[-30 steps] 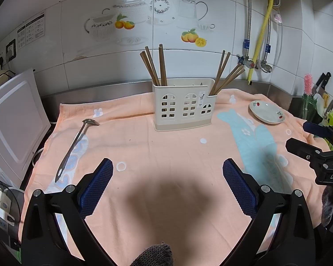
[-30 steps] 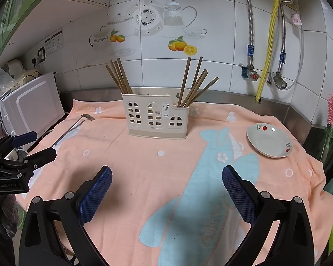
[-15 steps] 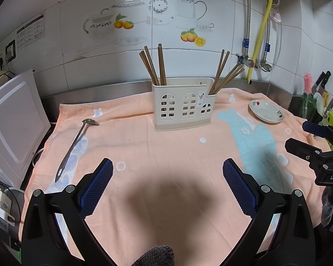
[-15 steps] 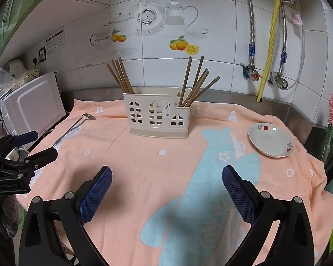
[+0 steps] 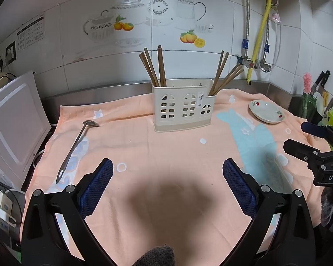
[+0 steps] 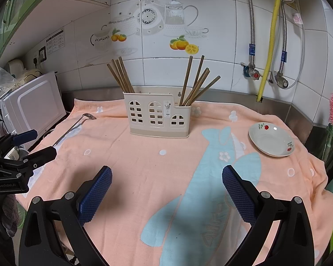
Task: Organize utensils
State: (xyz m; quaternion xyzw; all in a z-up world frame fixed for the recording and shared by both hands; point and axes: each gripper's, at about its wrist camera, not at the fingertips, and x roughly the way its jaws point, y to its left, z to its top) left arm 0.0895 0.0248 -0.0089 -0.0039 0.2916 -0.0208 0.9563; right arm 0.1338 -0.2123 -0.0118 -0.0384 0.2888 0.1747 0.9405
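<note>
The left gripper (image 5: 167, 184) and right gripper (image 6: 166, 187) both hovered over the towel (image 5: 177, 155) with jaws spread wide and nothing between them. The holder (image 5: 181, 114) stood upright at the far middle of the towel, with chopsticks (image 5: 154, 66) in its left and right end compartments. A ladle (image 5: 76, 143) lay flat on the towel's left part, well apart from the holder. A dish (image 6: 271, 141) sat at the right.

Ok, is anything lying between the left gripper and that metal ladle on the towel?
Nothing visible. Only bare towel lies between the open left gripper and the ladle, which lies ahead to its left, clear of the utensil holder.
</note>
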